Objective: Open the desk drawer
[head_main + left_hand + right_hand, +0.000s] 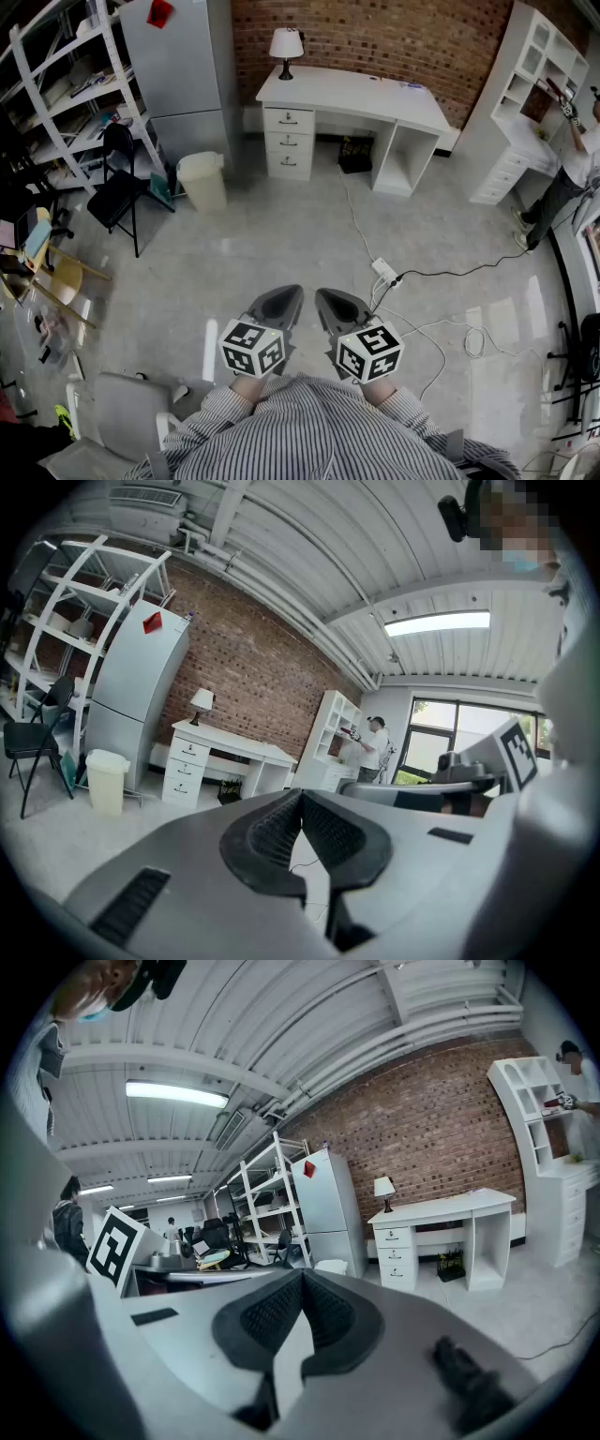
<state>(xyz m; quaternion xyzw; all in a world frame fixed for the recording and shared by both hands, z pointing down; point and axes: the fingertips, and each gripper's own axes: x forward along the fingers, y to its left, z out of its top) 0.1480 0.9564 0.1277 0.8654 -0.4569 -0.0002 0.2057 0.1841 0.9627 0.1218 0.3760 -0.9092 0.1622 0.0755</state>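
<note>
The head view looks steeply down, both gripper views look nearly level ahead, all sharing the distant desk point(352, 94).

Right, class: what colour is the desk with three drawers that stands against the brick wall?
The desk is white, and it shows best in the head view.

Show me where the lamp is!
In the head view, the lamp stands at the top, on the left end of the white desk, above its drawers, by the brick wall.

I read no legible text, brand or number anywhere. Left gripper point(289, 294), right gripper point(326, 296): square markers point(251, 347) only, black-white patterns. Red tag point(159, 12) on fridge point(178, 75): print unreadable.
</note>
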